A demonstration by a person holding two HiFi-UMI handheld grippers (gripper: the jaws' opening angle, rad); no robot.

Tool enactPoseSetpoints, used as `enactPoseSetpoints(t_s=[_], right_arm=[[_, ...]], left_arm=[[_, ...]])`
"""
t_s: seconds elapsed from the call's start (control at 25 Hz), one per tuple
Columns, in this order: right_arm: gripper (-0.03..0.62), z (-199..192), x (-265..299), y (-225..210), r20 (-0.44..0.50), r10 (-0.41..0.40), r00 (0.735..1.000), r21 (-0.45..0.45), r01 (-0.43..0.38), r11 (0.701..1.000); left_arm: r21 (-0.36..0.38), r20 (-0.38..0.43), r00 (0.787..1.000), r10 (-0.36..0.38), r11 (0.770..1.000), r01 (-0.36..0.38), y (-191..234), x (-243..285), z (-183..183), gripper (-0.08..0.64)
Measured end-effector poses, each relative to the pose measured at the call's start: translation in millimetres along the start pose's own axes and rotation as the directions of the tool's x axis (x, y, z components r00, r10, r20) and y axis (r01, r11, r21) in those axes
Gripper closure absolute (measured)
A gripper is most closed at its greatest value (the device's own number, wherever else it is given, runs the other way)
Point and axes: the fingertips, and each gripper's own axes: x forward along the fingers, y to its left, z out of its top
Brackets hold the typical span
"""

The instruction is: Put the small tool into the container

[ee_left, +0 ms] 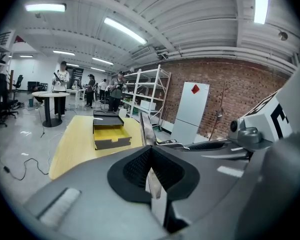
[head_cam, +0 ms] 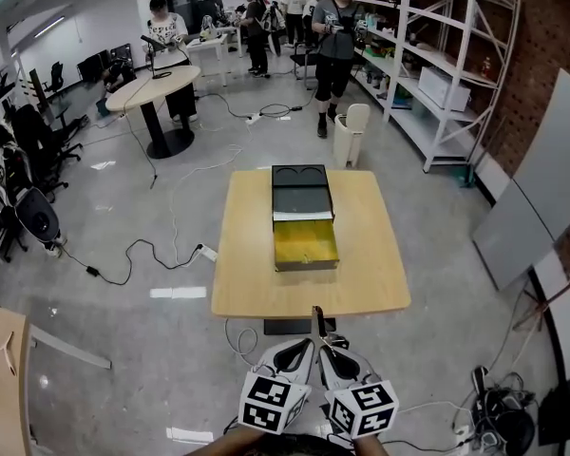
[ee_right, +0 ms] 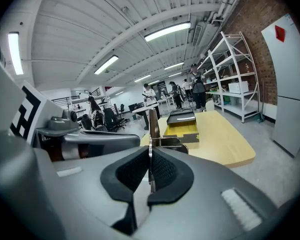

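1. Head view: The left gripper (head_cam: 302, 348) and right gripper (head_cam: 329, 350) are held side by side, short of the near edge of the table (head_cam: 256, 283). The small tool (head_cam: 315, 319), a thin dark strip, projects from between them, off the table. The container (head_cam: 303, 190) is set mid-table, its open yellow compartment (head_cam: 305, 243) on the near side.
2. Left gripper view: The jaws are closed on the tool's thin flat blade (ee_left: 147, 130).
3. Right gripper view: The jaws are pressed together on the same blade (ee_right: 150, 134); the container is seen beyond.
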Motion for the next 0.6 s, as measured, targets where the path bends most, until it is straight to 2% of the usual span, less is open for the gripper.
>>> enactPoseSetpoints(t_s=[0.2,0.6], right_arm=[[0.583,35,78,-6,0.000,-0.024,1.000,0.018,0.024,1.000],[0.583,80,230,23,-0.009,-0.053,0.999,0.030,0.053,0.998]], left_arm=[[0.003,-0.003,1.000,-0.028,1.000,0.028,72,36,31,0.551],[-0.008,0.011,0.999,-0.048,0.999,0.048,229,62,65,0.551]])
